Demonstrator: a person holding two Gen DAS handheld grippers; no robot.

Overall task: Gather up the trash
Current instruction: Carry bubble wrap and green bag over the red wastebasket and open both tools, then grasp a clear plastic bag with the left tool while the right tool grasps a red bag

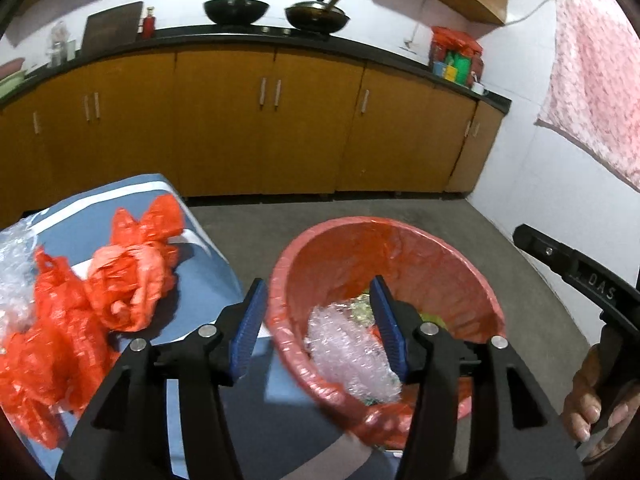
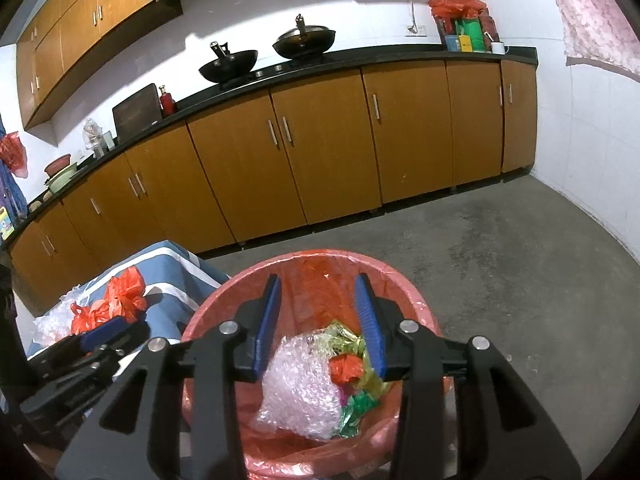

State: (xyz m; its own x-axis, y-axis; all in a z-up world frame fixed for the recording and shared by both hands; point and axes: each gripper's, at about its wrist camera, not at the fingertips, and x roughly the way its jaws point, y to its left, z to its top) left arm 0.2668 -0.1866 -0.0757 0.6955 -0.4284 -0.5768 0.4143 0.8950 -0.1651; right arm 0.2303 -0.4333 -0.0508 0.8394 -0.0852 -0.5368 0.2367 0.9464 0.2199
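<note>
Nearest, in the right wrist view: right tool (image 2: pixel 318 322) spread wide, nothing between the blue pads, poised directly over the red-lined trash bin (image 2: pixel 416 300). Inside the bin, a crumpled sheet of bubble wrap (image 2: pixel 298 388) beside a tangle of green, yellow and red wrappers (image 2: pixel 352 376).

In the left wrist view: left tool (image 1: pixel 318 328) likewise spread and holding nothing, straddling the bin's near-left rim, one pad over the desk edge and the other over the bin's mouth.

Just left of the bin, on the blue-and-white covered desk (image 1: pixel 224 264): remaining trash, namely crumpled red plastic bags (image 1: pixel 120 280) in a loose heap, with more bubble wrap (image 1: pixel 16 276) at the far left edge.

Judged as very light, soft and fully crushable; thin film probably slippery and apt to spring open or trail. Best taken at a bunched knot or thick fold in the middle of a wad, not at a loose handle loop, to lift the whole piece at once. No fragility concern.

Farther back: grey concrete floor (image 2: pixel 500 248), then orange cabinets (image 2: pixel 320 140) under a black worktop carrying two woks (image 2: pixel 264 54).
</note>
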